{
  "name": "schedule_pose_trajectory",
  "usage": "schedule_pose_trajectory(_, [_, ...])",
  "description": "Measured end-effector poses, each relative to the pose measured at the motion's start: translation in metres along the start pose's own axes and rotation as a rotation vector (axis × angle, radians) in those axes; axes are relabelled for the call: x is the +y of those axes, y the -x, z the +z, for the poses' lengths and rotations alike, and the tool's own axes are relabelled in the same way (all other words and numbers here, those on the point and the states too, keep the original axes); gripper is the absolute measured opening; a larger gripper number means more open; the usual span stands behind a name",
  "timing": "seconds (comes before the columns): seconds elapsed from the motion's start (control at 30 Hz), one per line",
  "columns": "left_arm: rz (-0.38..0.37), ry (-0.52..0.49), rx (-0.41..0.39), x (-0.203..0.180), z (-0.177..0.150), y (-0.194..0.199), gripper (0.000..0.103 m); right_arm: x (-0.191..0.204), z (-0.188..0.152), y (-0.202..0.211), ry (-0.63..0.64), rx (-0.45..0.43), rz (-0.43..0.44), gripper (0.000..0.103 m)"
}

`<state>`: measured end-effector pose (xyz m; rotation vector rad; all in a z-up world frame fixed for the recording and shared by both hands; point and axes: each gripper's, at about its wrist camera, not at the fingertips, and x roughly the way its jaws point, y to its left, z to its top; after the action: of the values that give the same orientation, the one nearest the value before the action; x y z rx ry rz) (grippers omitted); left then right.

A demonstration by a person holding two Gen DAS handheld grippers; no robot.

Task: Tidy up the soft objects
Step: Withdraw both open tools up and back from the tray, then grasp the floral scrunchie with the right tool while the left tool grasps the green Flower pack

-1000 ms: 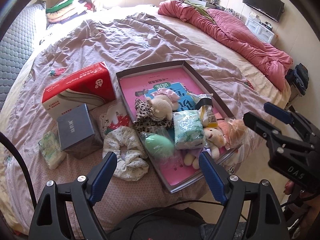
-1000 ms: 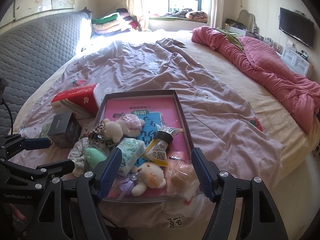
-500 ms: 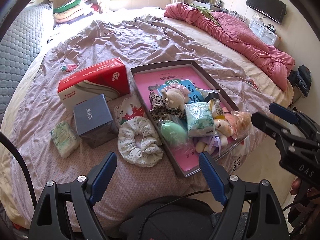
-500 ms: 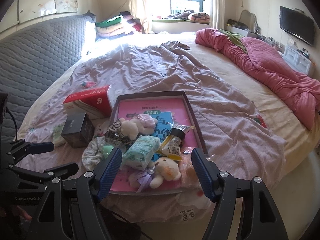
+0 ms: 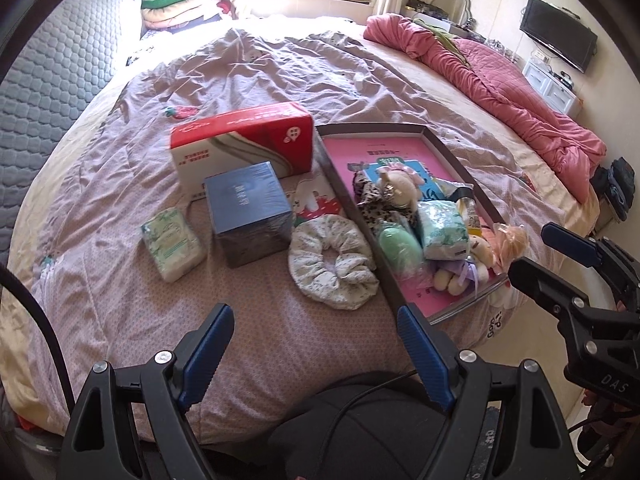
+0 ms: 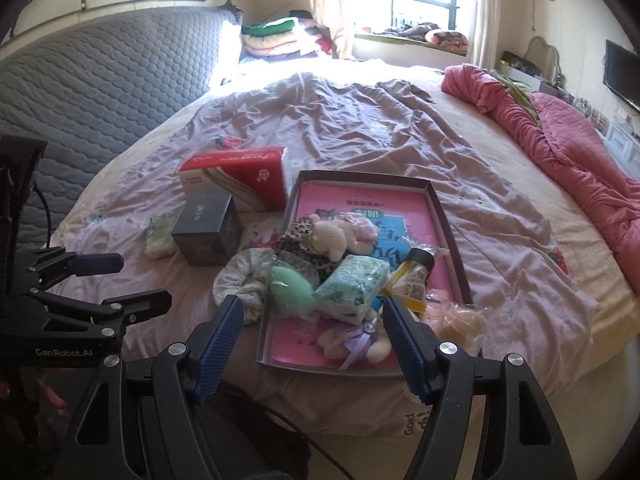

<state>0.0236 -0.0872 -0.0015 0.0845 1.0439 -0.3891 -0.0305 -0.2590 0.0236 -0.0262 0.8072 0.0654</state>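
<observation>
A shallow dark-rimmed tray [image 5: 372, 128] [image 6: 360, 176] with a pink bottom lies on the bed's near side. In it are a cream plush [image 5: 396, 188] [image 6: 332, 236], a leopard scrunchie [image 5: 368, 196], a green puff [image 5: 400, 244] [image 6: 290, 284], a tissue pack [image 5: 444, 228] [image 6: 352, 284], a small bear [image 5: 460, 272] [image 6: 360, 344] and a yellow bottle [image 6: 412, 280]. A white floral scrunchie [image 5: 332, 264] [image 6: 244, 276] lies left of the tray. My left gripper [image 5: 313, 312] hovers open and empty before it. My right gripper [image 6: 313, 302] stands open over the tray's near end, holding nothing.
Left of the tray sit a blue box [image 5: 248, 212], a red tissue box [image 5: 240, 140] and a second tissue pack [image 5: 172, 240]. A bagged doll [image 5: 508, 240] hangs over the tray's near corner. A pink quilt [image 5: 520, 80] lies far right, a grey headboard [image 6: 100, 92] left.
Both grippers have moved left along the bed's near edge, so the tray and boxes have slid right in both views. The jaws stand as wide as before.
</observation>
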Motion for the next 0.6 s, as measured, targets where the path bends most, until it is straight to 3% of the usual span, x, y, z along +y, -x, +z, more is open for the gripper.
schedule_pose_trajectory(0.3, [0.02, 0.091, 0.008, 0.041, -0.01, -0.001, 0.083, 0.044, 0.004, -0.015, 0.126, 0.03, 0.058, 0.074])
schedule_pose_trajectory(0.6, [0.047, 0.19, 0.032, 0.085, -0.018, -0.015, 0.083, 0.088, 0.007, -0.059, 0.274, 0.111, 0.105, 0.074])
